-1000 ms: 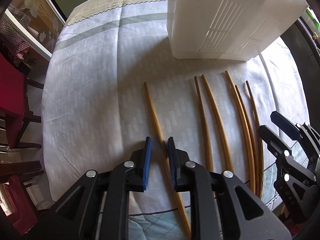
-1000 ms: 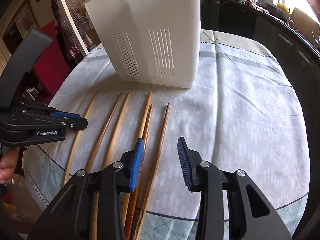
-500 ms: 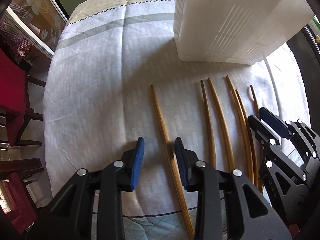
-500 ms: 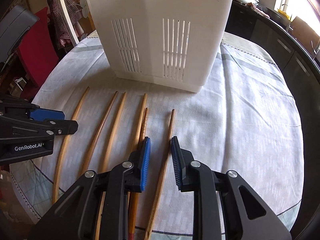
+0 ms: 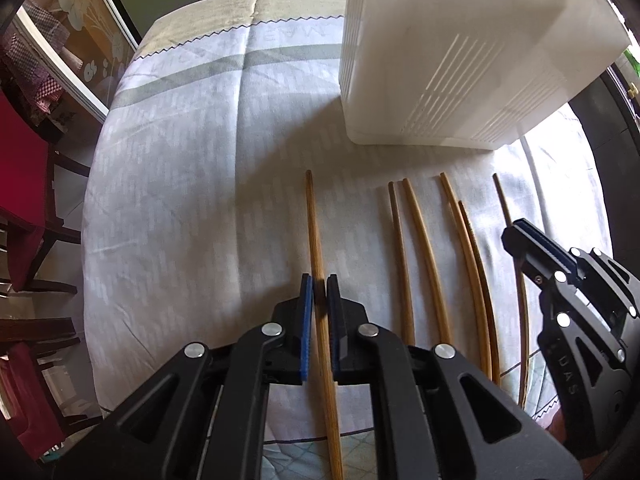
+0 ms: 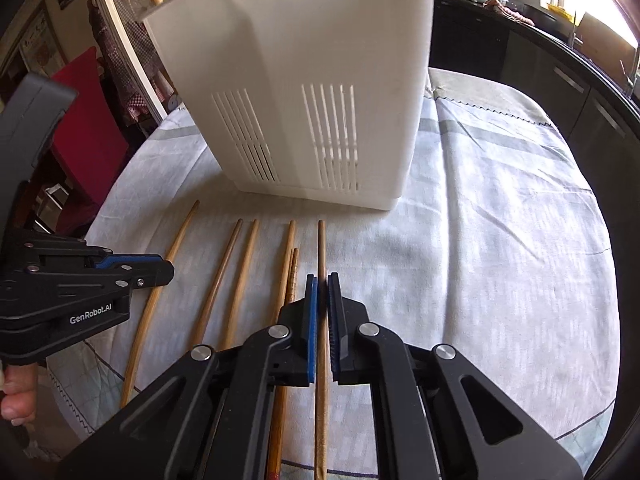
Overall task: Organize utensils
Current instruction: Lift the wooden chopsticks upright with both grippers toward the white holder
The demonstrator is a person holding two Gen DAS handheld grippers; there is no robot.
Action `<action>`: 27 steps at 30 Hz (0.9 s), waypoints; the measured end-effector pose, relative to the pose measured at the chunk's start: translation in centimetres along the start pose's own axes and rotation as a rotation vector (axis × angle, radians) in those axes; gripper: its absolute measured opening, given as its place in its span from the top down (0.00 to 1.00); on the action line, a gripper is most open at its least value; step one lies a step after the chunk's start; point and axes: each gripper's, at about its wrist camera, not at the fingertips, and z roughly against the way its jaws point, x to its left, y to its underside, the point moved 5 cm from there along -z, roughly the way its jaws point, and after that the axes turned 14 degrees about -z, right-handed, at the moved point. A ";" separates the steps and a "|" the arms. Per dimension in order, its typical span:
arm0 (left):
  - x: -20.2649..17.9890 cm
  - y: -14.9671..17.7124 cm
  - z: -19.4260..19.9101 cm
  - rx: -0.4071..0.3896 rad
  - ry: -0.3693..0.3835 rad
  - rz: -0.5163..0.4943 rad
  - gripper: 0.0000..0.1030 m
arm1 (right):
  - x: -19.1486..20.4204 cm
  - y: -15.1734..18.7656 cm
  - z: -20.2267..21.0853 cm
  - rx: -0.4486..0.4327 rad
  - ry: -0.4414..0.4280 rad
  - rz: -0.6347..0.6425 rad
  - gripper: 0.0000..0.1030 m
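Several long wooden chopsticks lie side by side on the cloth-covered table in front of a tall white slotted utensil holder (image 5: 460,52), which also shows in the right wrist view (image 6: 304,92). My left gripper (image 5: 320,280) is shut on the leftmost chopstick (image 5: 314,232). My right gripper (image 6: 322,280) is shut on the rightmost chopstick (image 6: 321,244). The left gripper shows at the left of the right wrist view (image 6: 160,270). The right gripper shows at the right of the left wrist view (image 5: 516,232). The other chopsticks (image 6: 240,272) lie between the two grippers.
The round table carries a pale patterned cloth (image 5: 180,200). Red chairs (image 5: 20,184) stand off the left edge. Dark kitchen counters (image 6: 560,60) run behind the table on the right.
Both grippers have closed, each onto a chopstick: the left on the leftmost, the right on the rightmost. Both had their jaws apart half a second ago.
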 end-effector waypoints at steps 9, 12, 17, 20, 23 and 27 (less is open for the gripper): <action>0.2 0.9 6.4 -0.167 -0.011 0.000 0.93 | -0.8 -2.1 7.5 -0.164 -0.113 -0.037 0.94; 0.0 1.1 8.7 -0.225 -0.021 -0.003 0.94 | -0.7 -2.3 10.3 -0.217 -0.136 -0.032 0.94; -0.7 1.8 12.1 -0.308 -0.042 -0.012 0.94 | -0.6 -1.9 13.7 -0.279 -0.161 -0.018 0.94; -0.9 2.2 13.6 -0.348 -0.057 -0.017 0.94 | -1.0 -1.0 16.0 -0.311 -0.172 -0.012 0.94; -1.1 2.7 14.8 -0.373 -0.060 -0.021 0.94 | -0.9 -0.5 17.0 -0.324 -0.175 -0.001 0.94; -1.3 3.1 15.6 -0.393 -0.065 -0.026 0.94 | -0.6 0.2 17.6 -0.332 -0.172 0.004 0.94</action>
